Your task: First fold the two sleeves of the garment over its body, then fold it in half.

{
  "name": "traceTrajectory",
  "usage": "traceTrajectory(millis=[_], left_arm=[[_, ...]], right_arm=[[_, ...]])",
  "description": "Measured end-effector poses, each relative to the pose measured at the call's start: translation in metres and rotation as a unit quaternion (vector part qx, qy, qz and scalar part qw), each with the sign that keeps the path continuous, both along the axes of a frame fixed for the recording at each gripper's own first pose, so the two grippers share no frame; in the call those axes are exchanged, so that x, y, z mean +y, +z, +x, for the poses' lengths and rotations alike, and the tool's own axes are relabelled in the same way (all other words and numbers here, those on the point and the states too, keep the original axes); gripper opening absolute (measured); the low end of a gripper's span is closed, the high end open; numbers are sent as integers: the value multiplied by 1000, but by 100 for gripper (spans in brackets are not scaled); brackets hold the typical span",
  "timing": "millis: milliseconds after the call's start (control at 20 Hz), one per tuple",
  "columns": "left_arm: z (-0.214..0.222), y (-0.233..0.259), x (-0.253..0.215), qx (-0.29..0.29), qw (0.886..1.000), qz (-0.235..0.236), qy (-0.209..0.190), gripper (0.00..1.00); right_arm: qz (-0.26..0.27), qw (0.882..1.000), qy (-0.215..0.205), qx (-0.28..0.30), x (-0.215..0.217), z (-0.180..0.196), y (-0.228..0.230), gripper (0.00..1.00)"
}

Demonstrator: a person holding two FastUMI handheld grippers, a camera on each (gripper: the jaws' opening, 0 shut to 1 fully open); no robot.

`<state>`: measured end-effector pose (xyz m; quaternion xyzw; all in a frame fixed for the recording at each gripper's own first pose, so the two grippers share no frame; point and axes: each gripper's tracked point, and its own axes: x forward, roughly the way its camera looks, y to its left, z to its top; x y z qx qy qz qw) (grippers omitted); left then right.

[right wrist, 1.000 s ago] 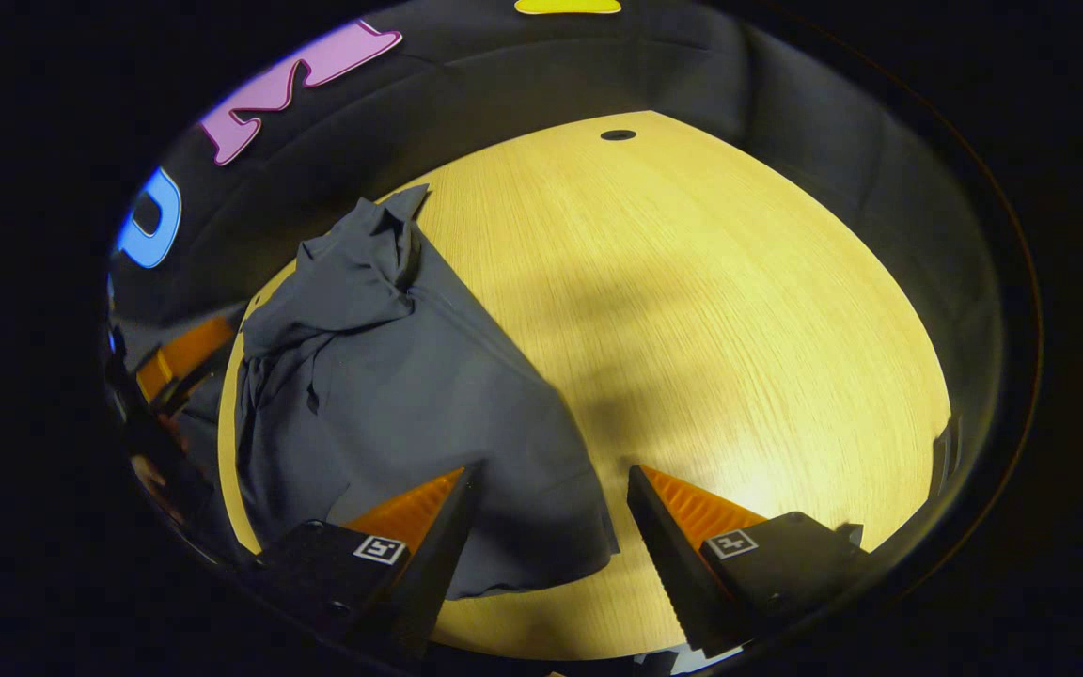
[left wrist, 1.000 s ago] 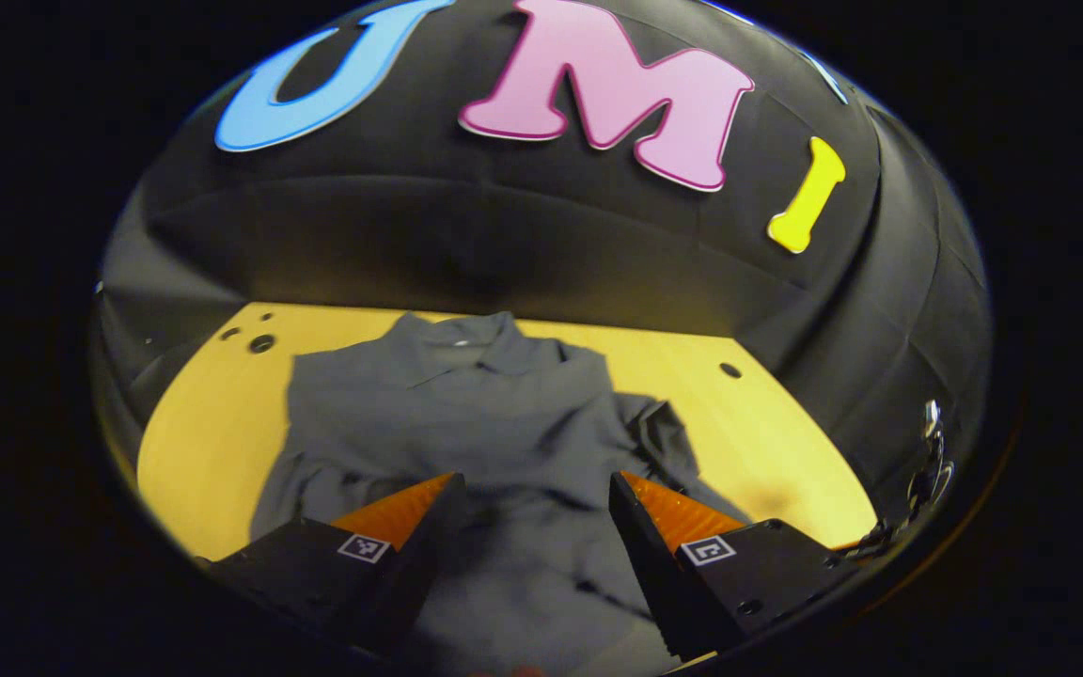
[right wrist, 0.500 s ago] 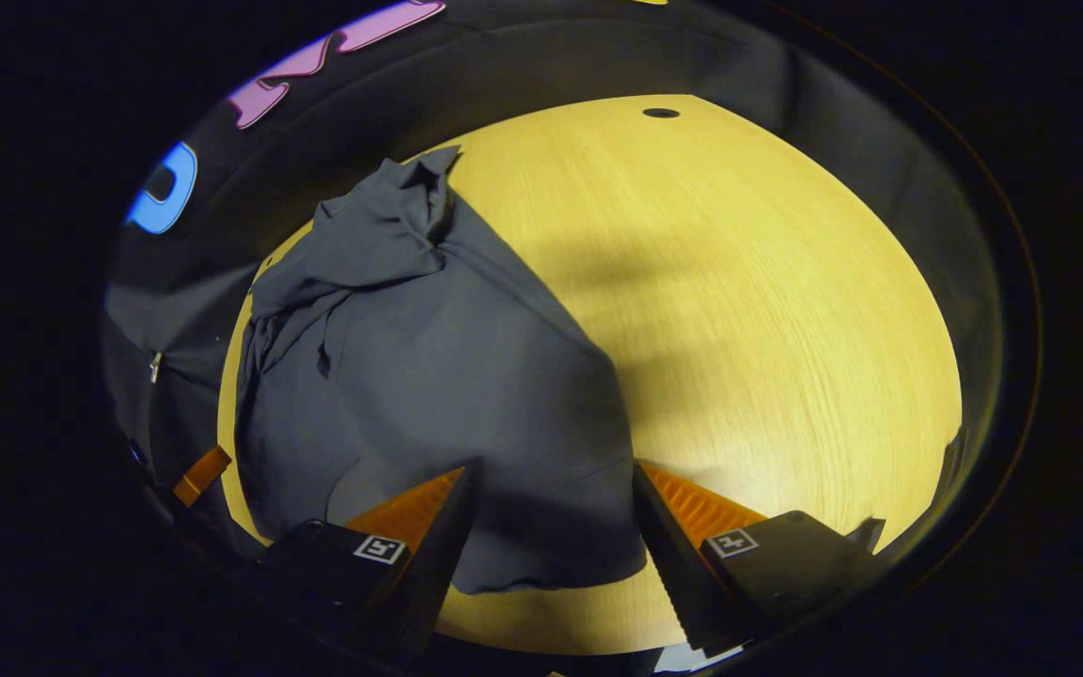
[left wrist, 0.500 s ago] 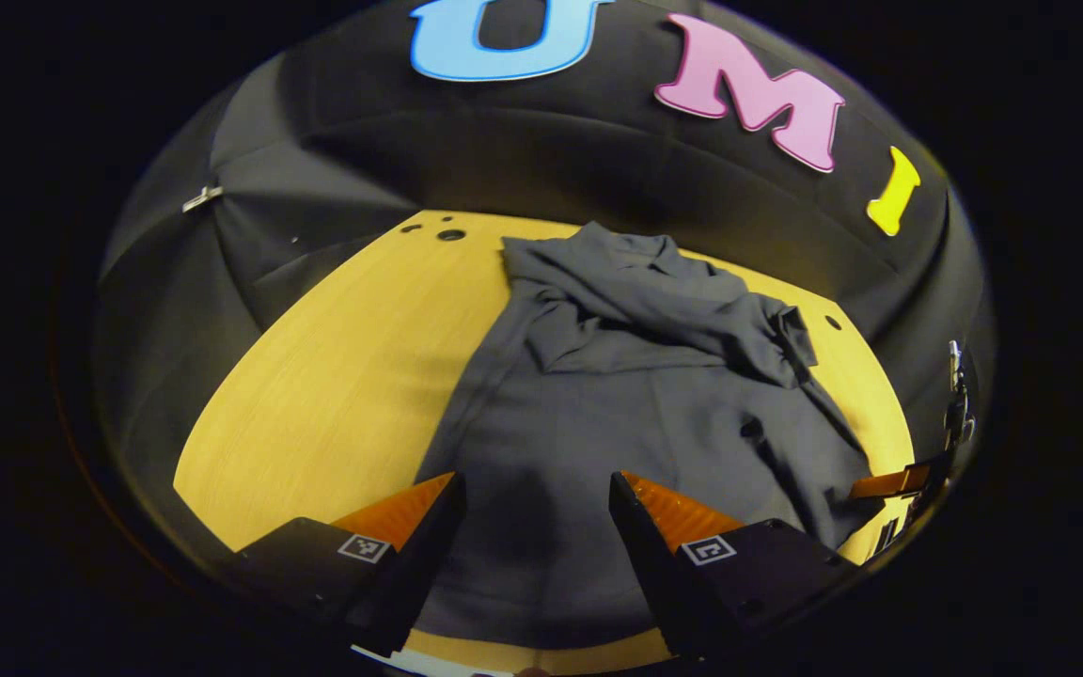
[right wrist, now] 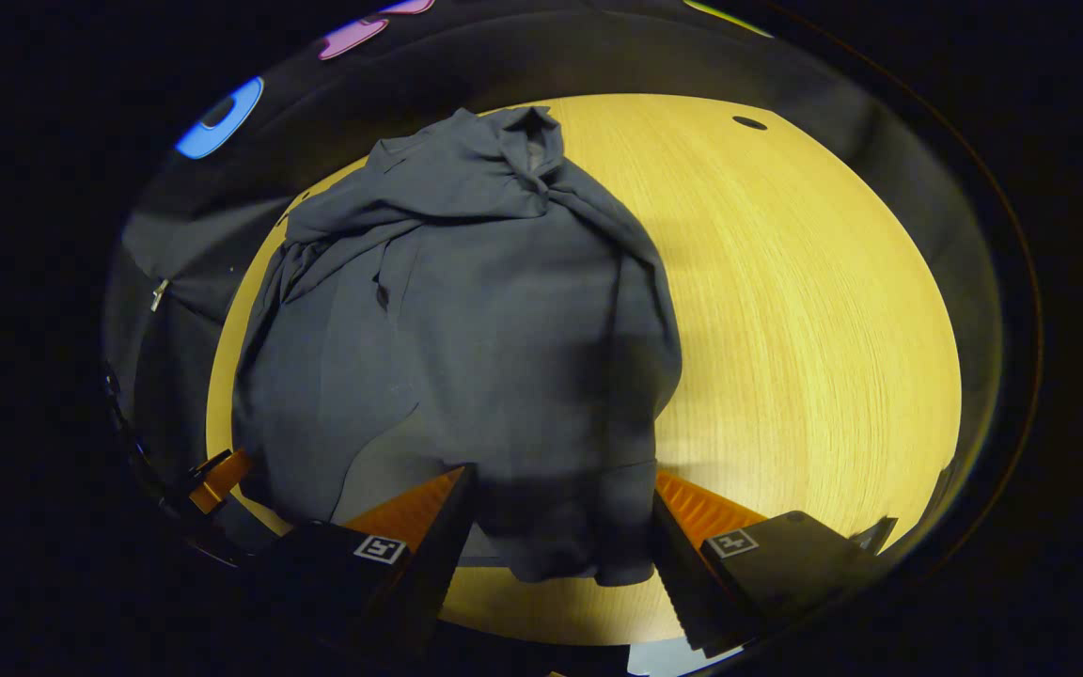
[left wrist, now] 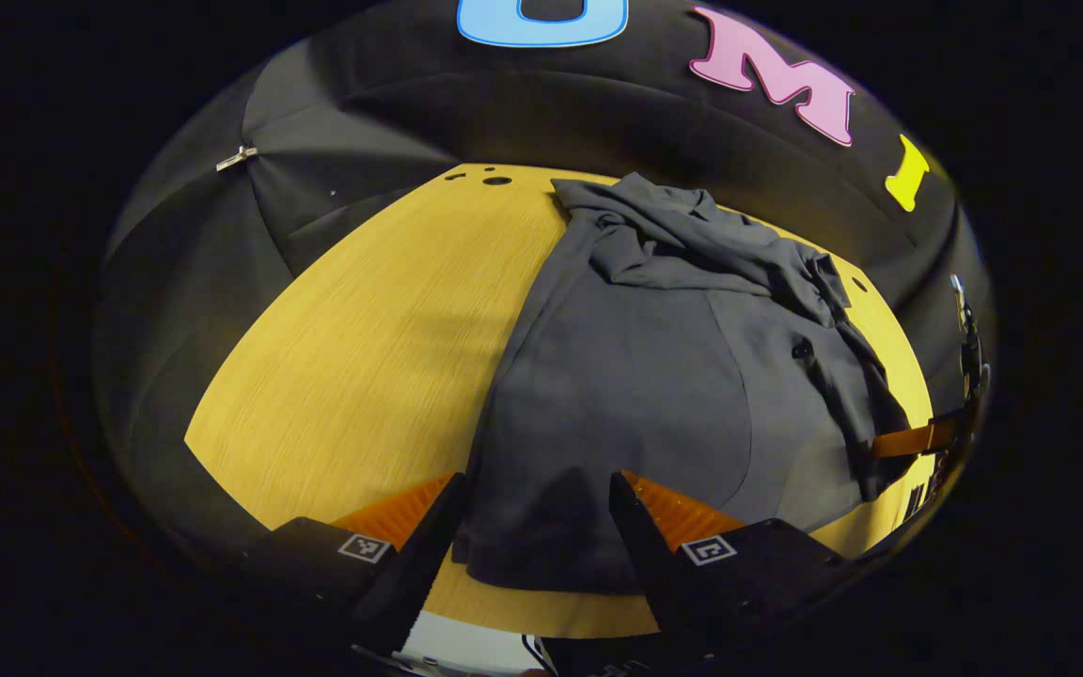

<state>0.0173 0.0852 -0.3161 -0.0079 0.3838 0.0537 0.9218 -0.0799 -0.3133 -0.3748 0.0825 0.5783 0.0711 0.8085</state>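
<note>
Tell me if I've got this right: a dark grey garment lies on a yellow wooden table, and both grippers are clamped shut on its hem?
Not quite. The garment does lie on the table, but both views show the fingers spread open around the hem, not clamped.

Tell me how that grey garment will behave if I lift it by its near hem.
The garment looks thin and floppy; it bunches near the collar, so it will probably sag. It likely slides easily on the smooth wooden table.

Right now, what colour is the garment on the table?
Plain dark grey, no pattern. The garment shows best in the right gripper view, lying on the table.
</note>
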Motion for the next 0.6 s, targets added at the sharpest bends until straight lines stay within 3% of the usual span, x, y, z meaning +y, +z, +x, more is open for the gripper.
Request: traceTrajectory(millis=[450, 550, 600], left_arm=[[-1, -18, 1, 20, 1000, 23, -6, 96], [0, -18, -4, 24, 999, 24, -11, 94], [1, -21, -8, 27, 999, 23, -12, 86]], right_arm=[[-81, 996, 49, 6, 0, -5, -11, 97], [-73, 996, 59, 4, 8, -5, -8, 86], [-66, 996, 61, 5, 13, -6, -8, 67]])
